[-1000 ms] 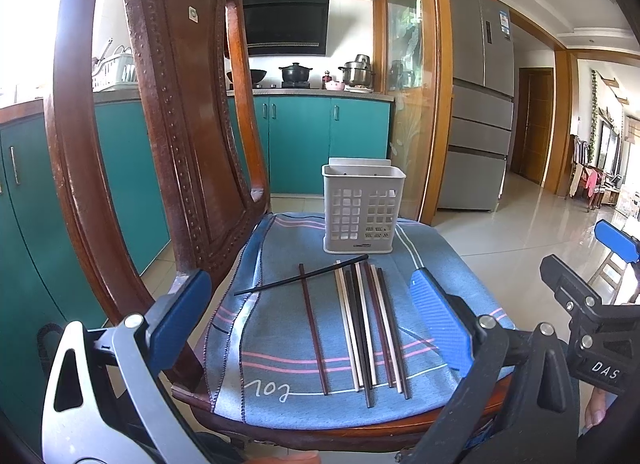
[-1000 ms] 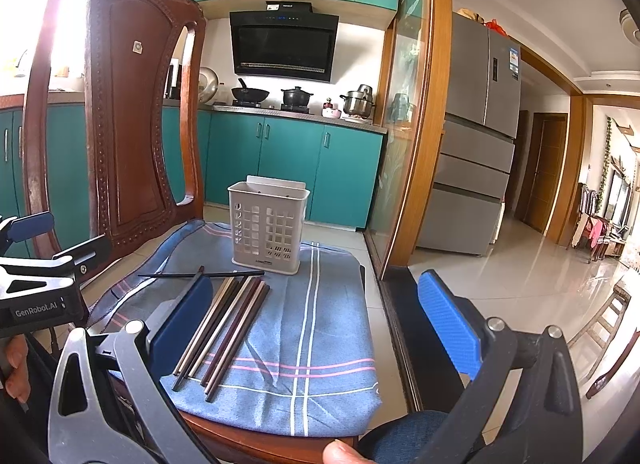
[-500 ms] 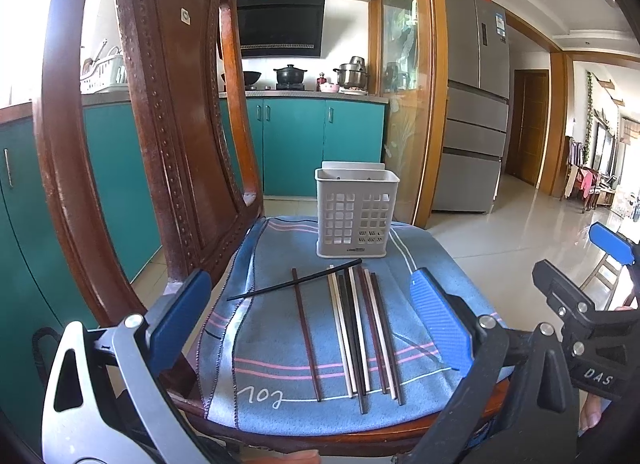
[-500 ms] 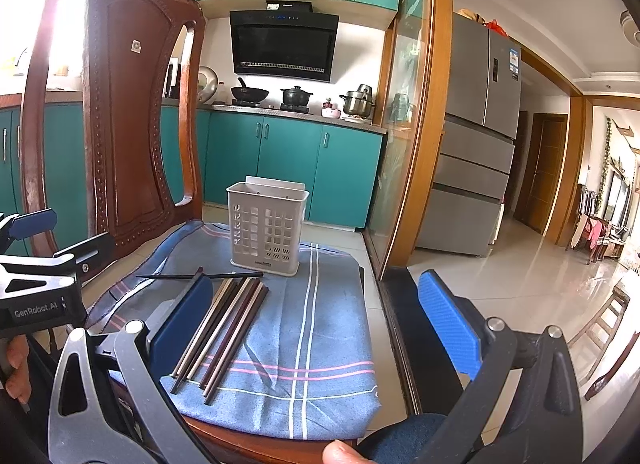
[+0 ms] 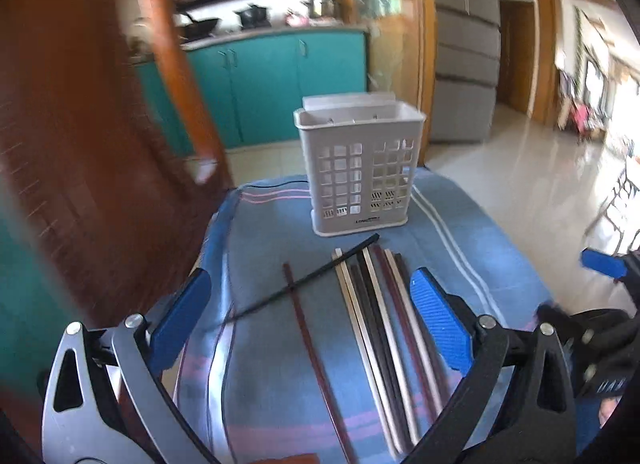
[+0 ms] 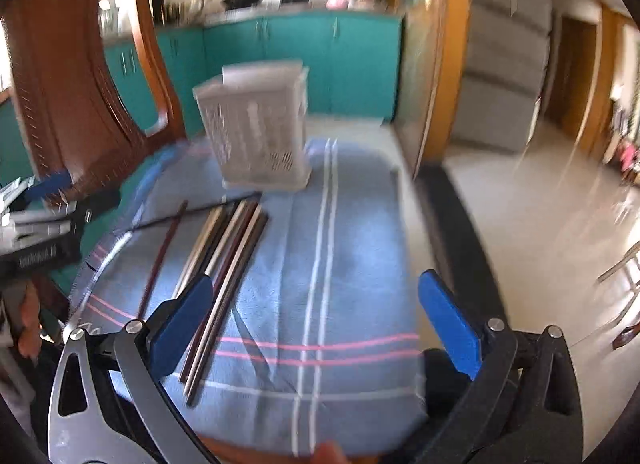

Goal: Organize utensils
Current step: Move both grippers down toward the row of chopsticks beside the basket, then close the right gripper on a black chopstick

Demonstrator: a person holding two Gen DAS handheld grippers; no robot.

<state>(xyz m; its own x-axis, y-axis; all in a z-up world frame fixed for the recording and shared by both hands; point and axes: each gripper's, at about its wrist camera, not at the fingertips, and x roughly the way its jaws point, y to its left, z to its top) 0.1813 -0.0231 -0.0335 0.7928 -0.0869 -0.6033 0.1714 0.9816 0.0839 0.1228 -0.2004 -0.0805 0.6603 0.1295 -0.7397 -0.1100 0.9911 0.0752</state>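
Several chopsticks (image 5: pixel 384 320) lie side by side on a blue striped cloth (image 5: pixel 280 376) on a chair seat. A dark red chopstick (image 5: pixel 312 348) lies apart to their left, and a black one (image 5: pixel 308 278) lies slantwise across the far ends. A white slotted utensil basket (image 5: pixel 360 167) stands upright behind them. My left gripper (image 5: pixel 312 324) is open and empty above the near ends of the chopsticks. My right gripper (image 6: pixel 316 320) is open and empty over the cloth (image 6: pixel 340 264), to the right of the chopsticks (image 6: pixel 228 260). The basket (image 6: pixel 256 131) is blurred there.
The carved wooden chair back (image 5: pixel 80 143) rises close on the left. Teal kitchen cabinets (image 5: pixel 280 83) and a grey fridge (image 5: pixel 464 43) stand behind. Shiny tiled floor (image 6: pixel 540 223) lies to the right of the seat. The other gripper shows at each view's edge (image 6: pixel 40 232).
Both grippers have moved forward and tilted down toward the seat; the chopsticks and basket now look closer. Both views are motion-blurred. Both grippers stay open.
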